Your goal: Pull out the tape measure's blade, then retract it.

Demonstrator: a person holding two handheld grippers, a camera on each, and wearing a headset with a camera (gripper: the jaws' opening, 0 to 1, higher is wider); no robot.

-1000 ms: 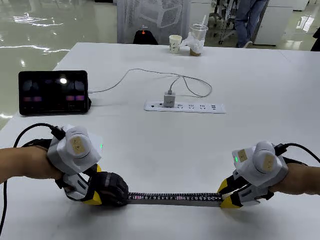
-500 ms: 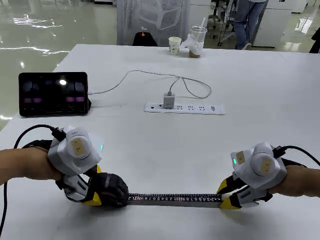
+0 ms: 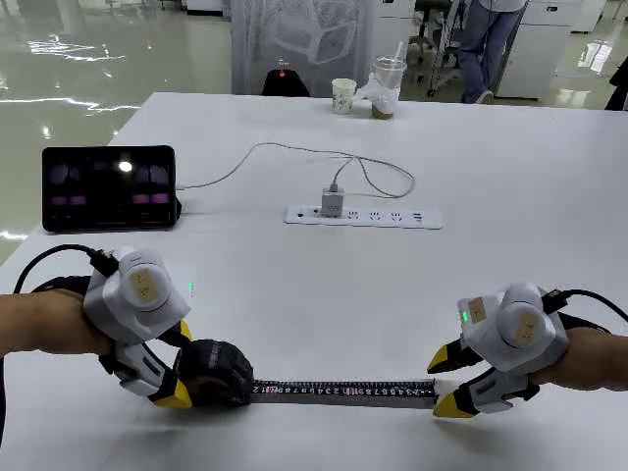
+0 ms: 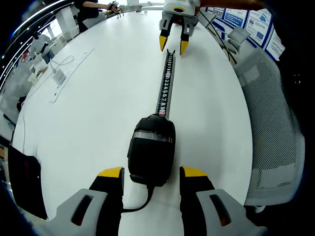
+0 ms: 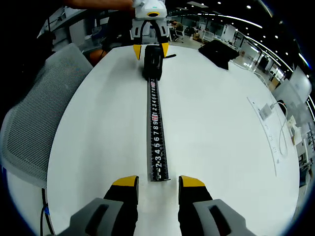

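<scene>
At the right claw [image 5: 158, 183] sits the main risk, as we judge it. The blade [image 5: 156, 132] lies drawn out flat on the table [image 3: 324, 294] with nothing pinching its end. If the lock on the tape measure [image 4: 151, 150] slips or is freed carelessly, the blade can whip back, slap its hook into the housing and shove the tape measure across the smooth top. A grab at that thin, flat tip could also slide over it and miss.

The right claw is spread, its two yellow tips a little apart. The blade's end rests just ahead of the gap between them, touching neither. The left claw [image 4: 152, 173] straddles the back of the black tape measure, one yellow tip on each side. A thin strip of table seems to show between each tip and the housing, so we read this claw as let go and holding nothing, though the fisheye makes that contact hard to judge.

Outward from there, the blade runs straight from the tape measure to the right claw along the near part of the table. Well beyond it lie a power strip [image 3: 363, 212] with a charger and cable, a dark tablet [image 3: 108, 186] at the left, and cups [image 3: 343, 91] at the far edge.
</scene>
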